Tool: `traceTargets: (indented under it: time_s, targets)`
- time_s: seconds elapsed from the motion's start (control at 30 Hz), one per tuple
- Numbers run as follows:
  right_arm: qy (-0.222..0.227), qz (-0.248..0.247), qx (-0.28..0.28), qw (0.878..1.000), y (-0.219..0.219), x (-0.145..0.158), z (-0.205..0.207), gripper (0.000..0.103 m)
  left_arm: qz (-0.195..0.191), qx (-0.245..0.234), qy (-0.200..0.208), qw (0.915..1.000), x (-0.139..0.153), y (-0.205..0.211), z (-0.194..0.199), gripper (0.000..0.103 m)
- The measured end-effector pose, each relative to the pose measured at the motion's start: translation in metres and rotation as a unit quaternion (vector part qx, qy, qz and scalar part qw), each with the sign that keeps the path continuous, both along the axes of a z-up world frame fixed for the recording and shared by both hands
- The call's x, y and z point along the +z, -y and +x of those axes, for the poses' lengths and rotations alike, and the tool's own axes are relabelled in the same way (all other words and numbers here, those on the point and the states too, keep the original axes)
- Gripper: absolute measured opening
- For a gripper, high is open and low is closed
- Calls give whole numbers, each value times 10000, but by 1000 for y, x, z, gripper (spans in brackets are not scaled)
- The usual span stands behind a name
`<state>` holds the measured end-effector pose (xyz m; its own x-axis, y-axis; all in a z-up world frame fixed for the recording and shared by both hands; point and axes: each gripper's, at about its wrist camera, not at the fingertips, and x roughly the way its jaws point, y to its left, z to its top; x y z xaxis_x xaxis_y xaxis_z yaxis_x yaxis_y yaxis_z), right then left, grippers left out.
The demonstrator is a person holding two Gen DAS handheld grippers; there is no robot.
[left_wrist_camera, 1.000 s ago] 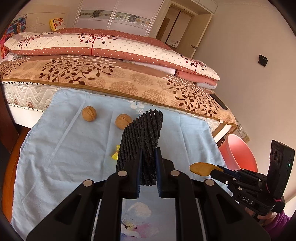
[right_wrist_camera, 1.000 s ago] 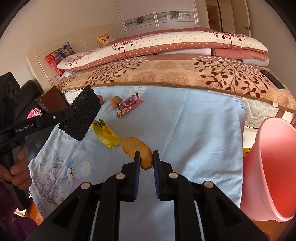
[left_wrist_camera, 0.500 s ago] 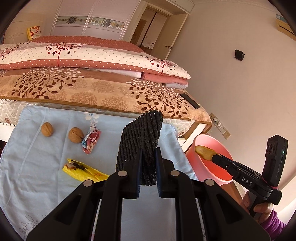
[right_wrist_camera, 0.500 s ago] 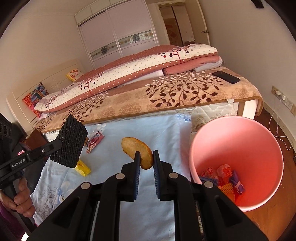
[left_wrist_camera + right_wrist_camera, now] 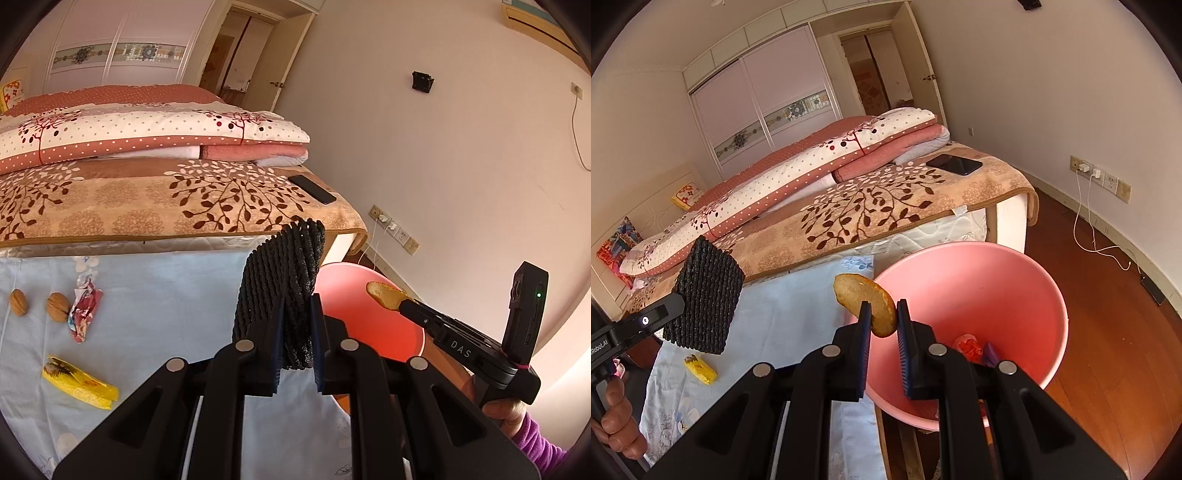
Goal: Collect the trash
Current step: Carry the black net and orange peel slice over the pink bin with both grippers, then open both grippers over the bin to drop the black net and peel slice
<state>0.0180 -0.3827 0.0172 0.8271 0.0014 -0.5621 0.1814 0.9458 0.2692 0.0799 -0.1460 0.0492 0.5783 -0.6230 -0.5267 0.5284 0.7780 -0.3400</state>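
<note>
A: Status on both grippers?

B: Left gripper (image 5: 294, 325) is clamped on a black foam net sleeve (image 5: 282, 295), which stands up between the pads. Right gripper (image 5: 881, 319) is pinching a round slice of toasted bread (image 5: 864, 302) by its lower edge.

A: Where's the bread relative to the bin?

B: In the right wrist view it sits at the left rim of the pink trash bin (image 5: 1027, 295), partly over the opening. In the left wrist view it hangs in front of the bin's far rim. It is not touching the bin.

A: Bin contents?

B: Some crumpled wrappers at the bottom, red (image 5: 967, 345) and purple (image 5: 990, 352). The rest is hidden behind the gripper fingers.

A: And the foam sleeve?

B: It is above the light blue cloth (image 5: 166, 295), just left of the bin, in the air.

A: What's left on the cloth?

B: Two walnuts (image 5: 58, 306) side by side, a crumpled red and white wrapper (image 5: 84, 310) just right of them, and a yellow wrapper (image 5: 79, 384) nearer the camera. All lie flat, apart from both grippers.

A: Anything else in frame?

B: A bed behind the cloth with a folded quilt (image 5: 147, 129), and a black phone (image 5: 312, 189) on the leaf-print blanket. A hand (image 5: 617, 417) grips the left handle, and a purple sleeve (image 5: 539, 439) shows at the right one.
</note>
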Motion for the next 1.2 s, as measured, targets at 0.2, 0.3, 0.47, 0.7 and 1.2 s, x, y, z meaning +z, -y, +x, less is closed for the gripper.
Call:
traceTargets:
  time_s: [0.2,0.3,0.47,0.7,1.2]
  targets:
    - [31,9,-333,9994,25,-2,-9,13,29,-392,76,9992,3,40,-2,13]
    - [41,-43,-467,9989,34,-3,-13,13,68,-552,117,9984,3,58,-2,13]
    - [57,-66,-596,9982,46,-7,-16,13,77,-765,23,9970,-2,85,2,13]
    - [-14,-43,-756,9971,60,-16,-16,13,172,-952,-120,9952,-14,117,11,13]
    - [-169,112,-984,9949,77,-33,-20,13,395,-1046,-428,9928,-44,154,27,13]
